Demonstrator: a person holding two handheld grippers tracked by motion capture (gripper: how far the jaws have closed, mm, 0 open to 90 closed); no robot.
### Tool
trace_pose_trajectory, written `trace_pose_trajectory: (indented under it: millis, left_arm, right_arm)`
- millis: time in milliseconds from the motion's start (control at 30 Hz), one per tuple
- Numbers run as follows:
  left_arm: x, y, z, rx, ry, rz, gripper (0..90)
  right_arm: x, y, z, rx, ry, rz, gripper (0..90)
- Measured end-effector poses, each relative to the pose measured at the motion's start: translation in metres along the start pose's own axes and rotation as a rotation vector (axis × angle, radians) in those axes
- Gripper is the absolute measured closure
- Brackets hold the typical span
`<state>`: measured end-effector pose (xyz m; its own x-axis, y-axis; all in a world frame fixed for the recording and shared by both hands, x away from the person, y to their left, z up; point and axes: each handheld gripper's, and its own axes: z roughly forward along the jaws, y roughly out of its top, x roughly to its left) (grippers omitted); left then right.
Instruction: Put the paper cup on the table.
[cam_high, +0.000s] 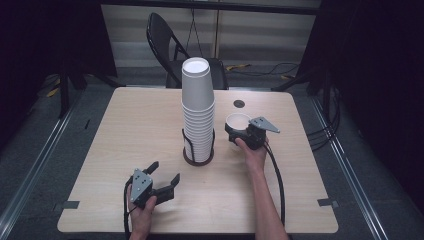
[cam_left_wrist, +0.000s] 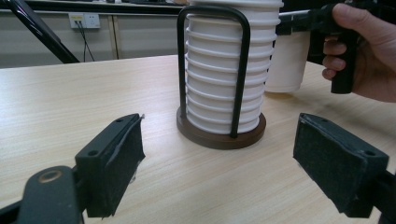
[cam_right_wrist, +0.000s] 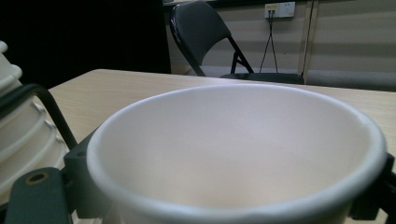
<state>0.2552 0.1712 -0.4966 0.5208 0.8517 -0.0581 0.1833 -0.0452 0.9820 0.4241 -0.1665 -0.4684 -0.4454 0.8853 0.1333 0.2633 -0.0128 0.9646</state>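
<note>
Low in the frame, my left gripper (cam_high: 164, 175) hangs spread wide over the table (cam_high: 125, 130). Right of centre, my right gripper (cam_high: 235, 131) pinches a single white cup (cam_high: 236, 121), upright, just beside the tall cup stack (cam_high: 197, 107) in its holder (cam_high: 198, 156).

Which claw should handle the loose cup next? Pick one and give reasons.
Right. The right claw is already clamped around the single white cup, upright beside the cup stack. The left claw sits open, holding nothing, nearer the table's front edge.
</note>
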Motion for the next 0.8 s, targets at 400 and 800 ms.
trace_pose_trajectory:
  millis: [400,800]
  left_arm:
    - [0.001,0.0,-0.001,-0.009,-0.003,-0.005,15.9]
    - [0.001,0.0,-0.001,-0.008,0.0,-0.003,15.9]
  right_arm:
    - [0.002,-0.009,0.001,-0.001,0.004,0.003,11.1]
    - [0.006,-0.011,-0.001,0.063,-0.001,-0.028,10.9]
